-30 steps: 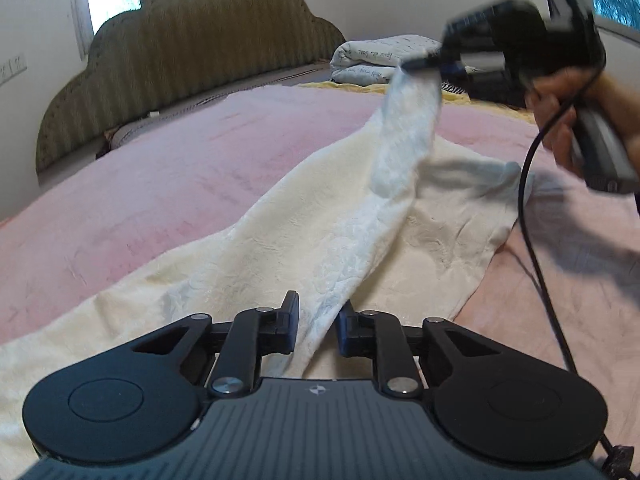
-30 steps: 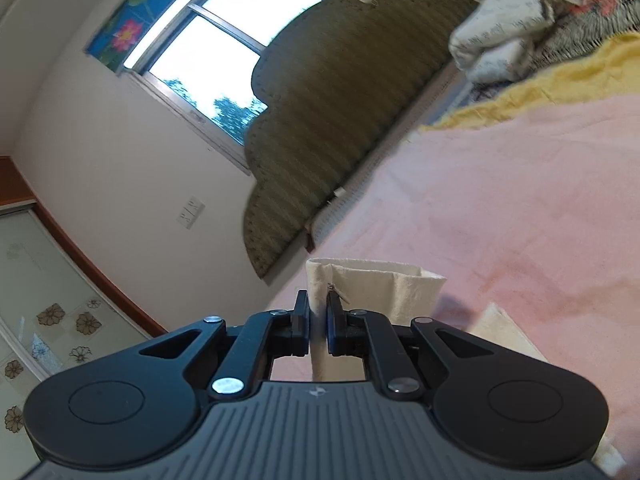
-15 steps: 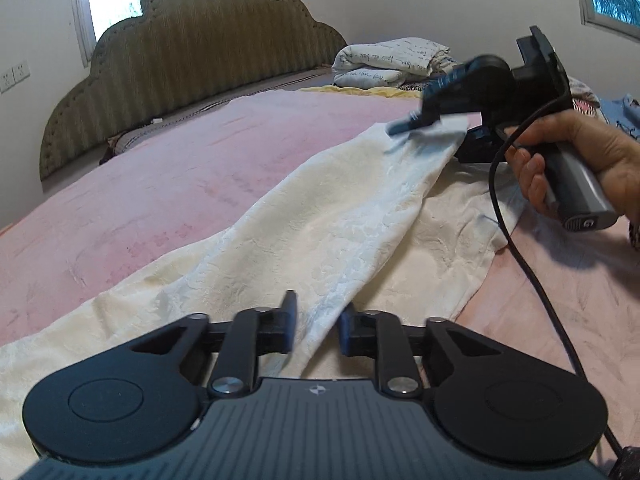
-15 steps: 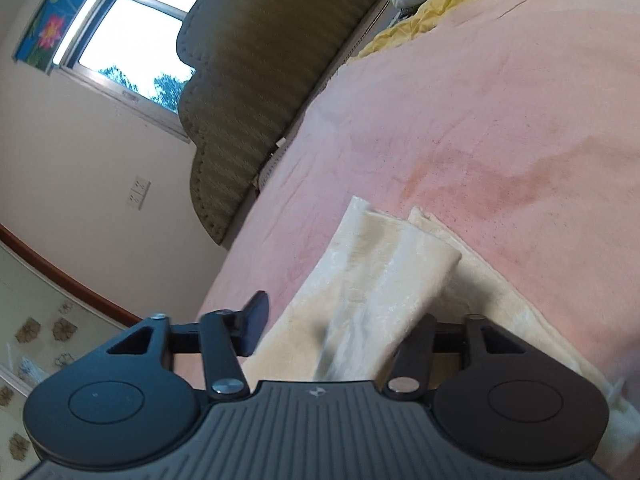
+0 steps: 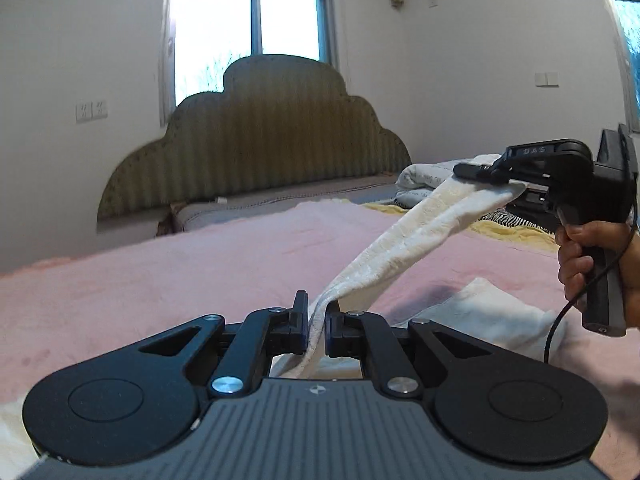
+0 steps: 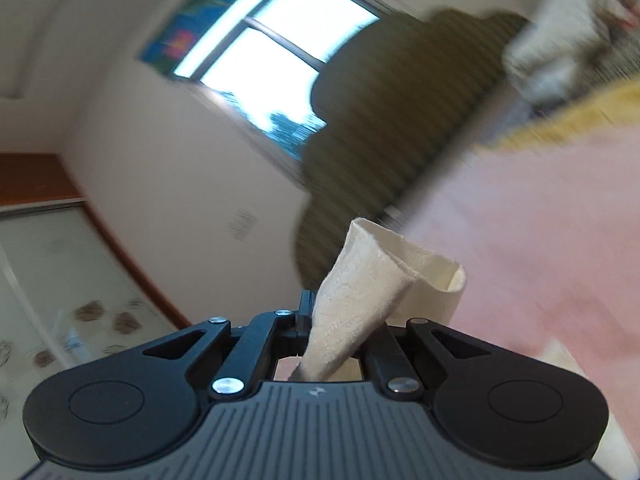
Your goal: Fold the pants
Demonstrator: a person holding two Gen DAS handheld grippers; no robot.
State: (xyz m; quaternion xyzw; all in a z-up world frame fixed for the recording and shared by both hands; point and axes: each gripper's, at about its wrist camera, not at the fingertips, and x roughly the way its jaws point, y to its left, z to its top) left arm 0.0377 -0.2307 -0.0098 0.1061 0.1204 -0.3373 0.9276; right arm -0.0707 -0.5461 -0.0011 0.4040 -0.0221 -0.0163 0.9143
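Above one pink bed (image 5: 160,272), two tongs, left (image 5: 317,326) and right (image 5: 486,174), clench one cream pants (image 5: 404,240).

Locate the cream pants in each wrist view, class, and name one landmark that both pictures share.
Left wrist view: the cream pants stretch from the left gripper at bottom centre up to the right gripper at upper right.
Right wrist view: the pants stand up at bottom centre, clamped in the right gripper.
Shared landmark: the scalloped headboard under the window.
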